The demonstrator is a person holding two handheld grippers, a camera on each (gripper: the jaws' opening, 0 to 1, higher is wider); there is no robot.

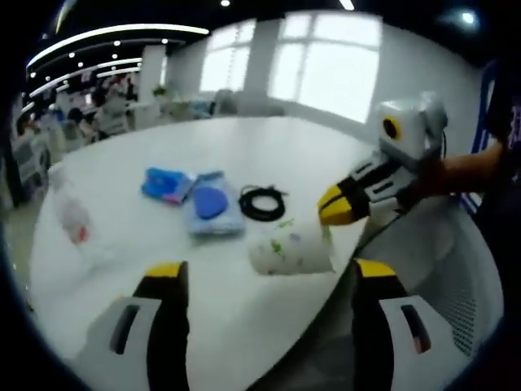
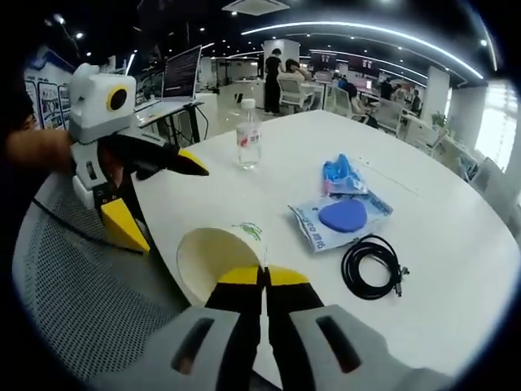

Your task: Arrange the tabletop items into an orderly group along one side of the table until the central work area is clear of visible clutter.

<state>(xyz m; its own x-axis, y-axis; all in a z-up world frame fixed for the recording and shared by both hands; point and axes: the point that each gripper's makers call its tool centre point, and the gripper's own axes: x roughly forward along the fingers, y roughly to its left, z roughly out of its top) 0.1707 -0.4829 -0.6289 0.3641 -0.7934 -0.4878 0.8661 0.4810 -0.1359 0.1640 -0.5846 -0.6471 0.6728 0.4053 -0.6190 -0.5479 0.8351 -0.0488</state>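
At the far left of the left gripper view a clear plastic bottle [image 1: 72, 213] with a red label stands alone near the edge of the white round counter [image 1: 269, 155], well apart from the rest. Moving right, a crumpled blue packet [image 1: 165, 184] lies just beside a clear pouch with a blue oval pad [image 1: 212, 204] inside, and next to that a coiled black cable [image 1: 262, 202] rests flat. These three form a loose row across the middle of the counter, which is exactly the area the task wants emptied. Further right, near the counter's edge, a paper cup [image 1: 291, 247] lies on its side with its open mouth toward the right tool [image 1: 335, 205], whose jaws are pressed together at the cup's rim. In the right gripper view those yellow-tipped jaws meet with no gap right at the cup's lip, so the right tool appears clamped on the rim wall (a thin edge, so the pinch is likely slight and could slip). The left tool [image 1: 269, 270] hangs wide open over the near counter edge, holding nothing, probably kept free for the next item. The cup already sits along one side; the bottle, packet, pouch and cable seem yet to be gathered.
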